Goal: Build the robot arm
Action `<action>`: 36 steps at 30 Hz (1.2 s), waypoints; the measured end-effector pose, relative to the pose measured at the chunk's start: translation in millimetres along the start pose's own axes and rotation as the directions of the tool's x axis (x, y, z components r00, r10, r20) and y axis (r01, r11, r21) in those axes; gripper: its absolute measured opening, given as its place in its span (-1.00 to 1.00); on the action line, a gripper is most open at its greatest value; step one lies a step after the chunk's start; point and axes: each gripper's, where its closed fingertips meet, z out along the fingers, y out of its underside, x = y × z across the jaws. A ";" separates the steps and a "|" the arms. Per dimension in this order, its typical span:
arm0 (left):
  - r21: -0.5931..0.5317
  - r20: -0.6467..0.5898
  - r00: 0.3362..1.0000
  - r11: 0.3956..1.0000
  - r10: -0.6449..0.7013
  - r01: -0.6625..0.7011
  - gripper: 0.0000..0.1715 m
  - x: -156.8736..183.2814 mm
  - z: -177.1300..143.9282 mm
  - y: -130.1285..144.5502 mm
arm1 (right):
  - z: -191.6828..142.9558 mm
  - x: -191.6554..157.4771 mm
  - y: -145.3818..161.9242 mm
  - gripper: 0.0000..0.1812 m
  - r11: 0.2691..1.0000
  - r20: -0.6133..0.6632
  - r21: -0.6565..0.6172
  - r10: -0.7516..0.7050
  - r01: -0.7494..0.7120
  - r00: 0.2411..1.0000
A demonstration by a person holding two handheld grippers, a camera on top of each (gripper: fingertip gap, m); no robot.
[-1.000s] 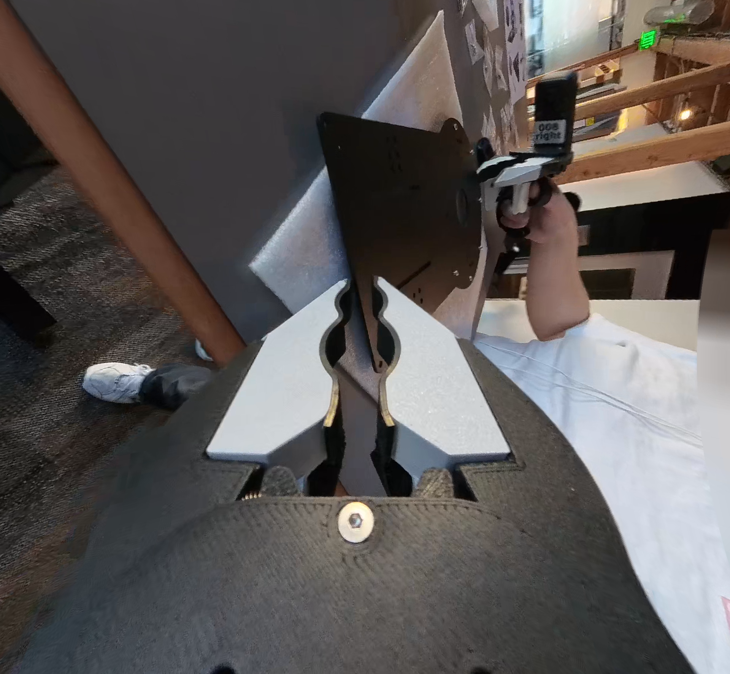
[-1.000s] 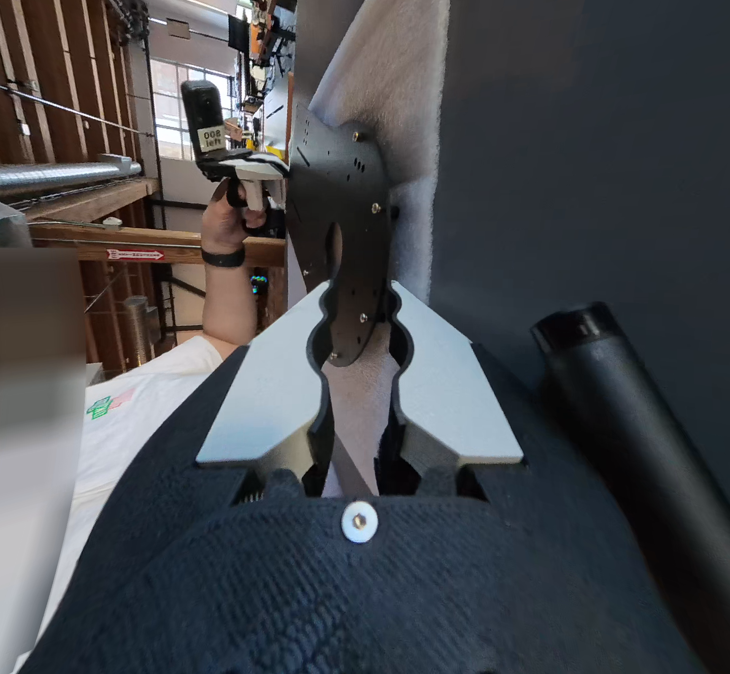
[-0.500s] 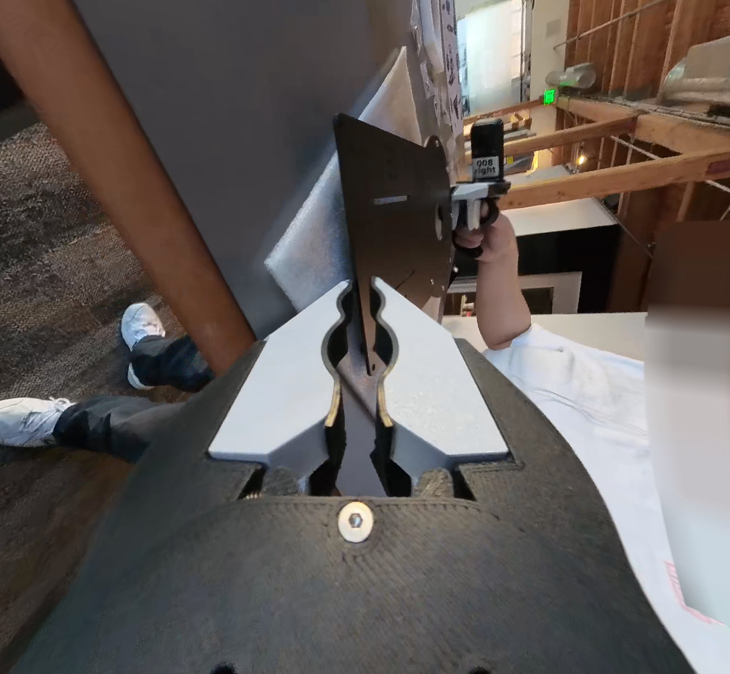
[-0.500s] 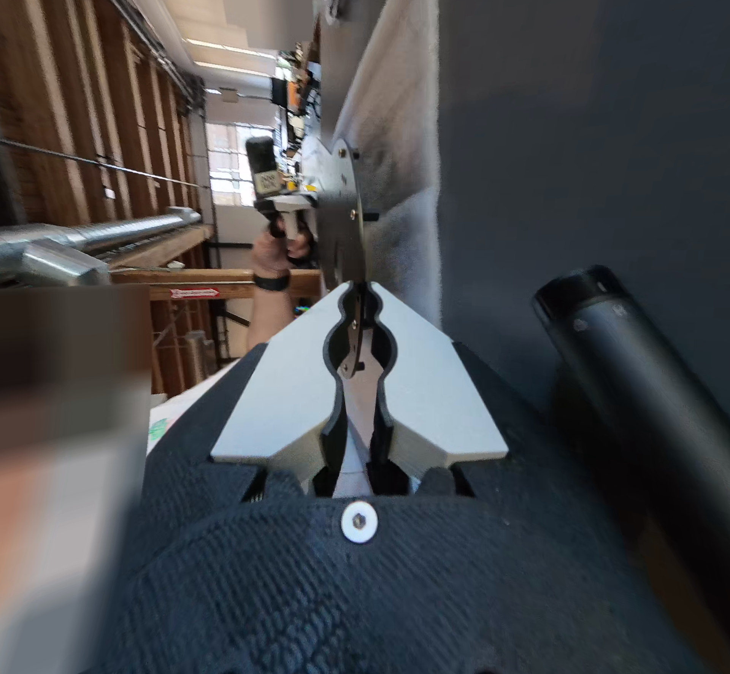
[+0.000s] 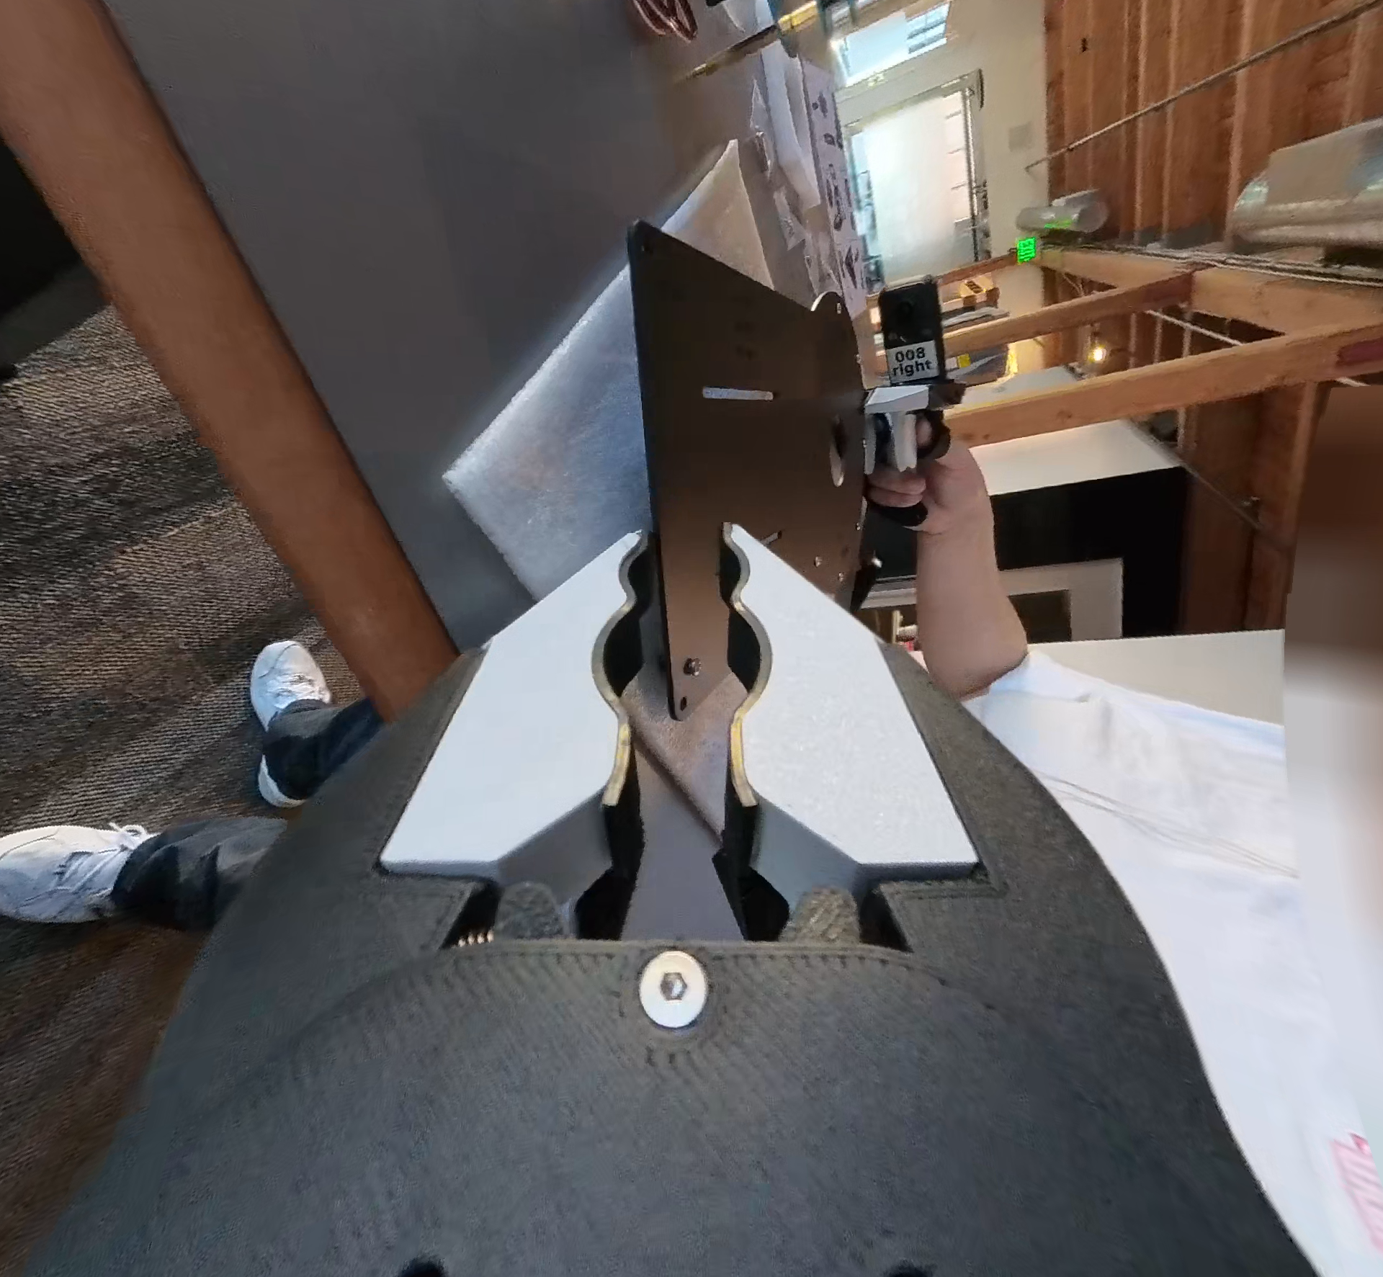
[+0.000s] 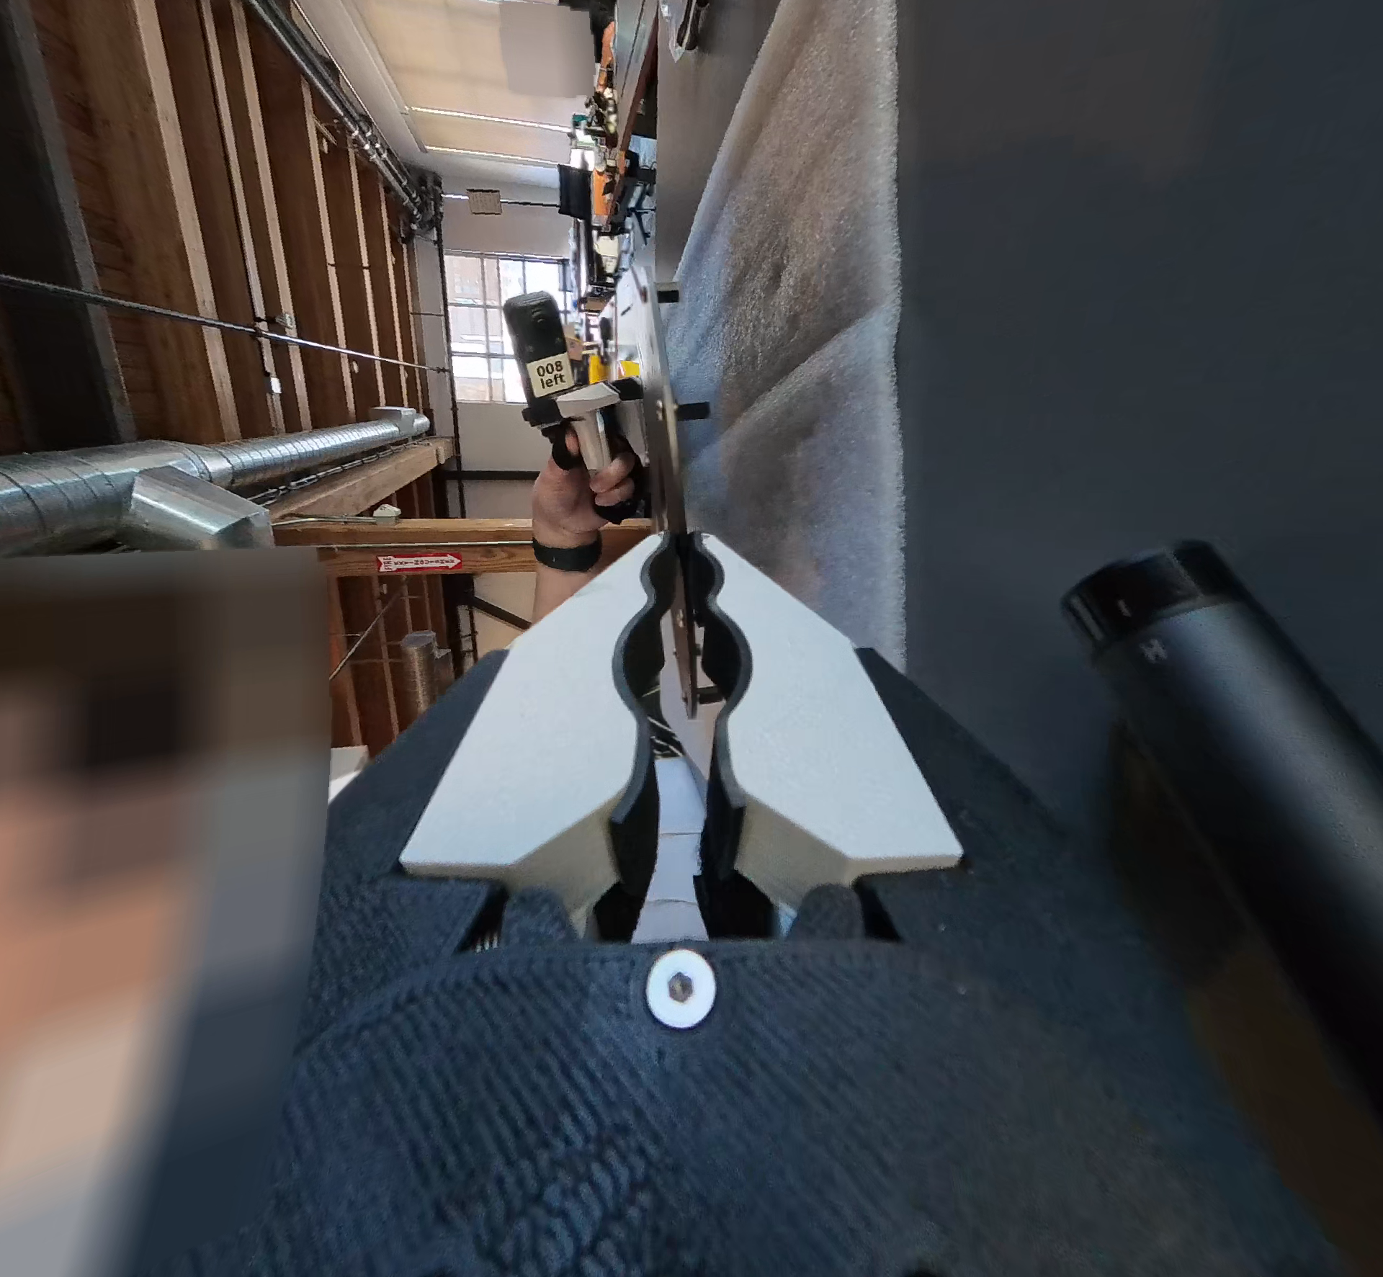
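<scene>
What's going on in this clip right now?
A person holds a black metal plate between two handheld grippers, one at each end. The left gripper has its fingers closed on the near edge of the plate, and the right gripper is closed on the opposite edge. The plate is lifted off a white foam sheet that lies on a dark grey table. A black cylinder lies on the table near the right gripper.
</scene>
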 end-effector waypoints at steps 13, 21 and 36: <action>0.048 0.025 0.998 0.997 -0.061 0.060 -0.84 6.0 -0.1 0.4 | -1.3 6.4 -3.1 -0.99 0.999 -0.024 -0.017 0.033 -0.033 0.999; 0.092 0.064 0.991 0.990 -0.115 0.109 -0.92 17.3 -4.9 11.0 | -4.4 -6.9 -7.8 -0.99 0.994 -0.009 -0.070 0.082 -0.083 0.997; 0.356 0.022 0.951 0.892 -0.307 0.280 -0.81 44.0 -11.9 57.8 | 2.9 -3.7 -22.1 -0.98 0.938 -0.100 -0.339 0.044 -0.076 0.994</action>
